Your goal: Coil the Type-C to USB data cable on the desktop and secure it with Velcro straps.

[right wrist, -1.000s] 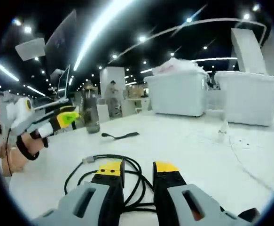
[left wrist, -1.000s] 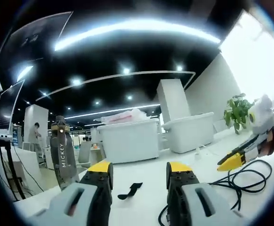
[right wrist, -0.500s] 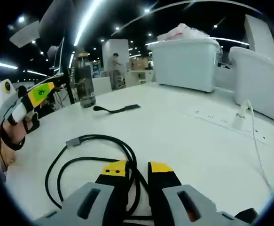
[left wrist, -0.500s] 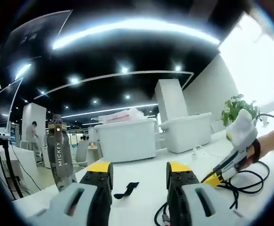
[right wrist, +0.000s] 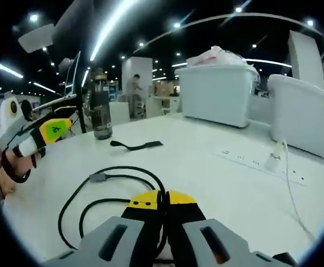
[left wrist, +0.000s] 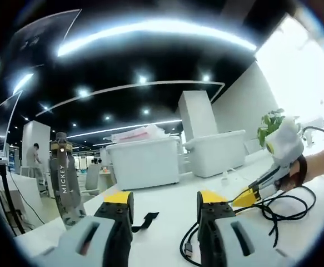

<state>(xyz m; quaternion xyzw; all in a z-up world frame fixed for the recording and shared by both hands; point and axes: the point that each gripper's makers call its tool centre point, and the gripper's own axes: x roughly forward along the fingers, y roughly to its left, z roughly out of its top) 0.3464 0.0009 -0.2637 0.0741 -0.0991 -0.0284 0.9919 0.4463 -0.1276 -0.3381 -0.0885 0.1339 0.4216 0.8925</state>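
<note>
The black data cable [right wrist: 114, 178] lies in loose loops on the white desk [right wrist: 206, 183], its USB plug [right wrist: 98, 178] toward the left. My right gripper [right wrist: 160, 196] is shut on a strand of the cable where the loop comes nearest. In the left gripper view the right gripper [left wrist: 246, 194] holds the cable [left wrist: 275, 207] just off the desk. A black Velcro strap [right wrist: 136, 146] lies flat beyond the cable. The left gripper [left wrist: 164, 200] is open above the desk, with the Velcro strap [left wrist: 142, 221] seen between its jaws. The left gripper [right wrist: 59, 129] also hangs at the left, held by a hand.
A dark bottle [right wrist: 100, 111] stands behind the strap near the desk's far edge. White lidded bins [right wrist: 220, 94] sit at the back. A white power strip [right wrist: 245, 158] with a plug and thin white wire lies on the right. A potted plant [left wrist: 270, 127] stands far off.
The right gripper's jaws have closed on the cable strand that ran between them. The left gripper has stayed open and has hardly moved.
</note>
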